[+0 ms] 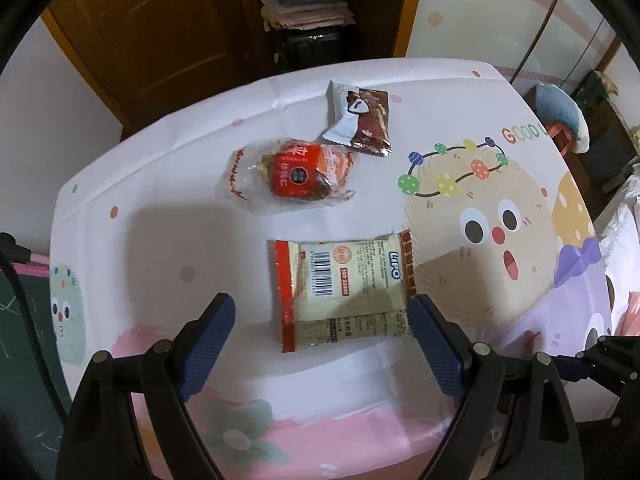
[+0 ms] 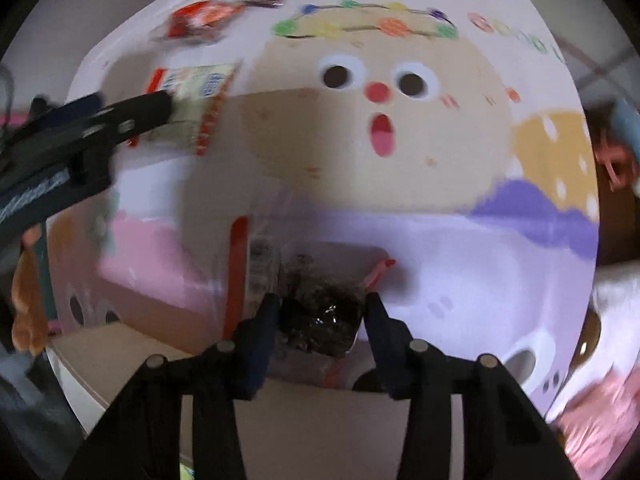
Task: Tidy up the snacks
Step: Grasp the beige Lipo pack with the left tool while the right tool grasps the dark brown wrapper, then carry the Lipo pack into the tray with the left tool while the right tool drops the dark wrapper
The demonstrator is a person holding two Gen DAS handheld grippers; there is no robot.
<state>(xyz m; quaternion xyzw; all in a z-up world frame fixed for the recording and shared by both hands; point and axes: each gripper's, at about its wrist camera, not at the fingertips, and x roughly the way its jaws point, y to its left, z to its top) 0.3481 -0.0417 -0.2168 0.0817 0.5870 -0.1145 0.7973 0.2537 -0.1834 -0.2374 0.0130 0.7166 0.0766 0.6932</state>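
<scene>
In the left wrist view my left gripper [image 1: 322, 322] is open, its fingers on either side of a cream and red LIPO snack pack [image 1: 340, 292] lying flat on the table. A red bun in clear wrap [image 1: 296, 176] and a brown and white chocolate pack [image 1: 360, 120] lie farther back. In the blurred right wrist view my right gripper [image 2: 320, 312] is shut on a clear packet of dark snack [image 2: 320, 320] with a red edge, held above the table and a cardboard box [image 2: 304, 420]. The LIPO pack [image 2: 196, 96] and the left gripper [image 2: 132, 116] show at upper left.
The table wears a white cartoon-print cloth [image 1: 480, 216]. A wooden cabinet [image 1: 152, 40] with stacked papers stands behind the table. A chair with a blue cushion [image 1: 560, 112] is at the far right. A green board [image 1: 20, 320] is at left.
</scene>
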